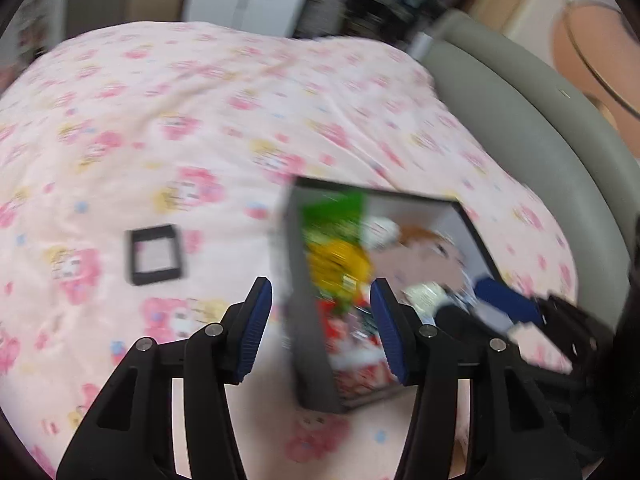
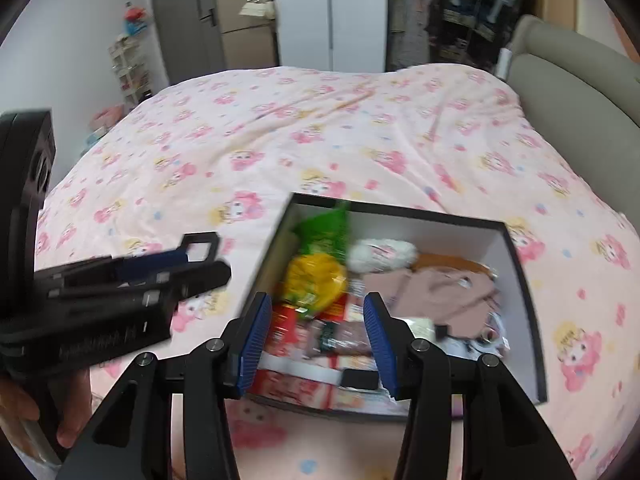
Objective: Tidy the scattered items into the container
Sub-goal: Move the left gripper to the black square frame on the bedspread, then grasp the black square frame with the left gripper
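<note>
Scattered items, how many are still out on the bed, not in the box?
1: a small black square frame lies on the pink quilt, left of the box. The grippers may hide others.

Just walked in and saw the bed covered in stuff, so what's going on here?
A person with a gripper in each hand is tidying things into a box on the bed. Snack packets and clothes are already inside. Both the left gripper and the right gripper are open and empty. A small black case lies on the bedspread outside the box.
</note>
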Action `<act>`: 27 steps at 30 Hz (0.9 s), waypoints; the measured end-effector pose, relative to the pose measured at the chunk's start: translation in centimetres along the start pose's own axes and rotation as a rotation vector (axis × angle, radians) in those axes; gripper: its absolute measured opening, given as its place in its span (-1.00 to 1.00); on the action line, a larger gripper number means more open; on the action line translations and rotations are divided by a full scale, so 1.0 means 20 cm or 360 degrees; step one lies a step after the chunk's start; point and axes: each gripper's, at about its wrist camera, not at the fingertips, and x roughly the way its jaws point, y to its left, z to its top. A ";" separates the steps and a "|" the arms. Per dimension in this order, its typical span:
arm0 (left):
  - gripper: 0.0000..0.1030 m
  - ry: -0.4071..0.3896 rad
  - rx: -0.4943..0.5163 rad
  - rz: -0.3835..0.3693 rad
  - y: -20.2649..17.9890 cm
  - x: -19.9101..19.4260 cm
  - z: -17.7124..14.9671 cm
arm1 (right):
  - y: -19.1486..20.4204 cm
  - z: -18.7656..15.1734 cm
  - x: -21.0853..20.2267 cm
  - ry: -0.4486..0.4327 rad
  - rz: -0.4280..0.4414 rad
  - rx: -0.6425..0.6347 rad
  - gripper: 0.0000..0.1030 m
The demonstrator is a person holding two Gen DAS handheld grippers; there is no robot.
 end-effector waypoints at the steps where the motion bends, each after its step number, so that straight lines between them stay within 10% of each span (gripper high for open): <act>1: 0.02 -0.0019 -0.0026 0.0050 0.04 -0.01 0.01 | 0.04 0.02 0.02 0.0006 0.0018 -0.0012 -0.15; 14: 0.02 0.0143 -0.0778 0.0284 0.89 0.22 0.01 | 0.52 0.21 0.58 0.0403 0.0376 0.0020 -0.14; 19: 0.02 0.0222 -0.0917 0.0504 1.01 0.39 0.00 | 0.64 0.20 0.87 0.0530 0.0293 0.0055 -0.14; 27: -0.02 0.0254 -0.1099 0.0259 1.09 0.52 -0.05 | 0.68 0.19 1.20 0.0643 0.0209 0.0103 -0.14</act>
